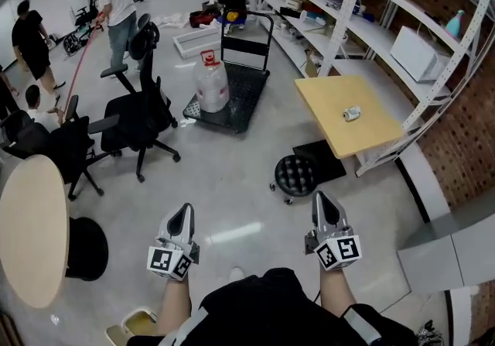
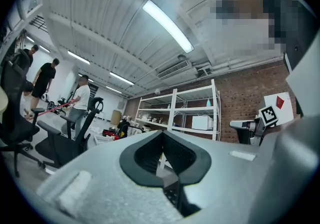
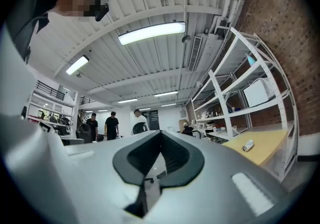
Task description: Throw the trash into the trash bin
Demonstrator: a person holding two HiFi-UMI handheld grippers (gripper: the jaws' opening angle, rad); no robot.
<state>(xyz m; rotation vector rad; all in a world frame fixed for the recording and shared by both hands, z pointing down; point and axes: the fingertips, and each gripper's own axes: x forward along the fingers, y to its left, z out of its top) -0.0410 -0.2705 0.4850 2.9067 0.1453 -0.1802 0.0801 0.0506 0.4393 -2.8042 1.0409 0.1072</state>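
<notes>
Grey left tool (image 1: 182,217), grey right tool (image 1: 322,202): both pressed together, empty; small crumpled can (image 1: 352,113) on yellow square worktop (image 1: 329,101), well apart.

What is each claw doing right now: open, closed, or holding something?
Left claw: closed, holding nothing.
Right claw: closed, holding nothing.

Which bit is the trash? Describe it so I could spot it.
Find the white shelving along the brick wall; a square yellow table stands before it. The trash is the small pale can-like cylinder lying on its side, the only thing on that tabletop.
</notes>
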